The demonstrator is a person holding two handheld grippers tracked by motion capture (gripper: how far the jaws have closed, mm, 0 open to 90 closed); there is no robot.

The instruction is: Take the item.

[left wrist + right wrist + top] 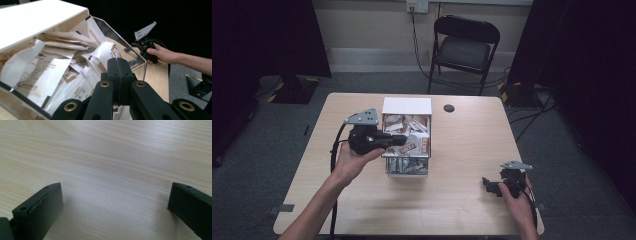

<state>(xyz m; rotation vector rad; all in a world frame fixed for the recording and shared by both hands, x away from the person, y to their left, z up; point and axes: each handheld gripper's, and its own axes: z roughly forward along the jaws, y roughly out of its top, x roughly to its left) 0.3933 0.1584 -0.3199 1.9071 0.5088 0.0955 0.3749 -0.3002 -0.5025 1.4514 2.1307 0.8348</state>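
A clear box (pixel 407 169) with a white top (pixel 407 106) stands mid-table, holding several white and brown paper packets (pixel 412 125). My left gripper (pixel 403 140) reaches in over its left wall, and its jaws are shut just above the packets (pixel 55 72). In the left gripper view my left gripper (pixel 120 61) has nothing visible pinched at its tips. My right gripper (pixel 490 186) rests near the table's front right corner. Its jaws stand wide open over bare wood in the right gripper view (pixel 115 195). The right gripper (pixel 144 40) and the hand on it also appear beyond the box.
A small black round disc (pixel 449 108) lies on the table right of the box's far end. A black folding chair (pixel 465 47) stands behind the table, with cables on the grey floor. The wooden table (pixel 462 200) has bare room at front and right.
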